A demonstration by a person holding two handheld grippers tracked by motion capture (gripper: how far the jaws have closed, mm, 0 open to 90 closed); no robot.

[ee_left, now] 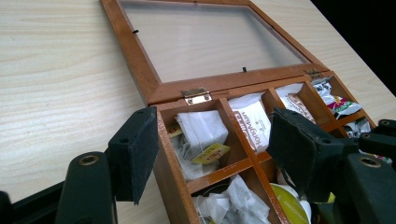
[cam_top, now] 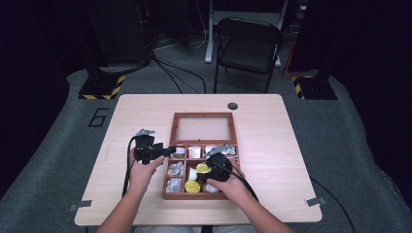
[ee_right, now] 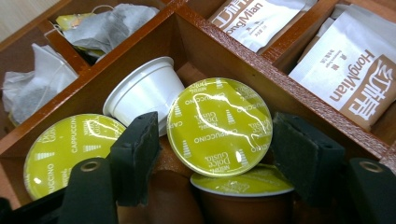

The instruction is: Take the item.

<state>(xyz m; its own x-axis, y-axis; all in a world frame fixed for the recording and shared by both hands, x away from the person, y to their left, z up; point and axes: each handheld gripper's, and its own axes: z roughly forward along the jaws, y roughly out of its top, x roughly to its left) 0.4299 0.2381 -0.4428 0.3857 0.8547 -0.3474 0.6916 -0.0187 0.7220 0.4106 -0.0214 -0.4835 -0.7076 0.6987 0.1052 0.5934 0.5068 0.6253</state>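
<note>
A: Sitting near the middle of the table [cam_top: 272, 121]: a wooden box [cam_top: 166, 187] with its glass lid [cam_top: 204, 128] lying flat toward the far edge, hinged open.

B: Holding what inside?

A: Showing tea bags [ee_left: 201, 135] in the compartments along the box's left wall, paper sachets [ee_right: 357, 70] in the row by the hinge, yellow-lidded coffee capsules [ee_right: 219, 126] in the near middle compartment. One capsule lying tipped with its white cup [ee_right: 144, 88] showing, another [ee_right: 65, 144] resting lid-up at the compartment's left side.

B: And the left gripper [cam_top: 167, 151]?

A: Hovering at the box's left wall near the far left compartment, jaws spread wide, one outside the wall, one over the compartments. Gripping nothing.

B: The right gripper [ee_right: 215, 154]?

A: Reaching into the capsule compartment from the near edge, jaws parted either side of the tilted capsule, flanking it closely. Not visibly pressing on it; contact impossible to tell.
</note>
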